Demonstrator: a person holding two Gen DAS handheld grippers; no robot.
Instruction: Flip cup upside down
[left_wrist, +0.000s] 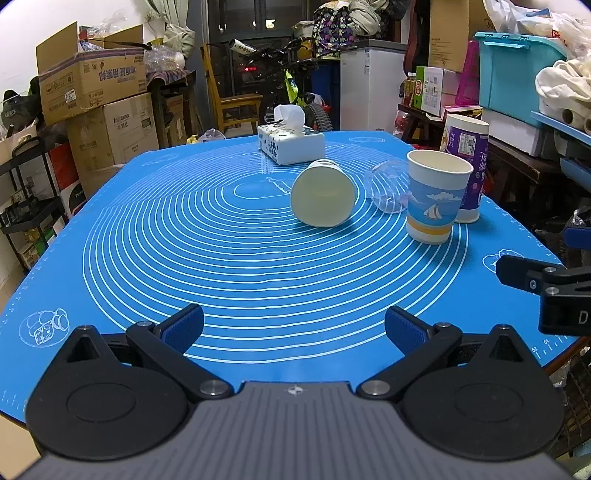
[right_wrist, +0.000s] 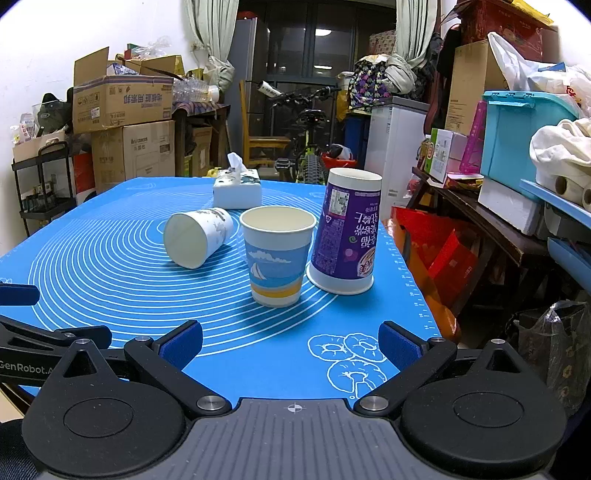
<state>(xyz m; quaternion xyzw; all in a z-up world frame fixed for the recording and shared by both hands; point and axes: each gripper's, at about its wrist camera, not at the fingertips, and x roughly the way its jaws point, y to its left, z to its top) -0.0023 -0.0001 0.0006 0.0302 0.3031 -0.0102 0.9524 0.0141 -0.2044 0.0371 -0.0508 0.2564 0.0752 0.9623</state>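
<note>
A paper cup with a sailboat print (left_wrist: 436, 197) (right_wrist: 277, 256) stands upright, mouth up, on the blue mat (left_wrist: 221, 258) (right_wrist: 92, 266). A white paper cup (left_wrist: 324, 194) (right_wrist: 197, 236) lies on its side, mouth toward me. A clear glass (left_wrist: 388, 186) lies on its side between them. A tall purple cup (left_wrist: 467, 168) (right_wrist: 347, 230) stands upside down behind the sailboat cup. My left gripper (left_wrist: 294, 328) is open and empty above the mat's near edge. My right gripper (right_wrist: 290, 341) is open and empty, in front of the sailboat cup; it also shows at the right of the left wrist view (left_wrist: 546, 288).
A tissue box (left_wrist: 291, 142) (right_wrist: 237, 188) sits at the far side of the mat. Cardboard boxes (left_wrist: 92, 85) stack at the left. Shelves with a turquoise bin (right_wrist: 517, 136) stand to the right. A bicycle (right_wrist: 310, 147) and a white fridge (left_wrist: 369, 88) stand behind the table.
</note>
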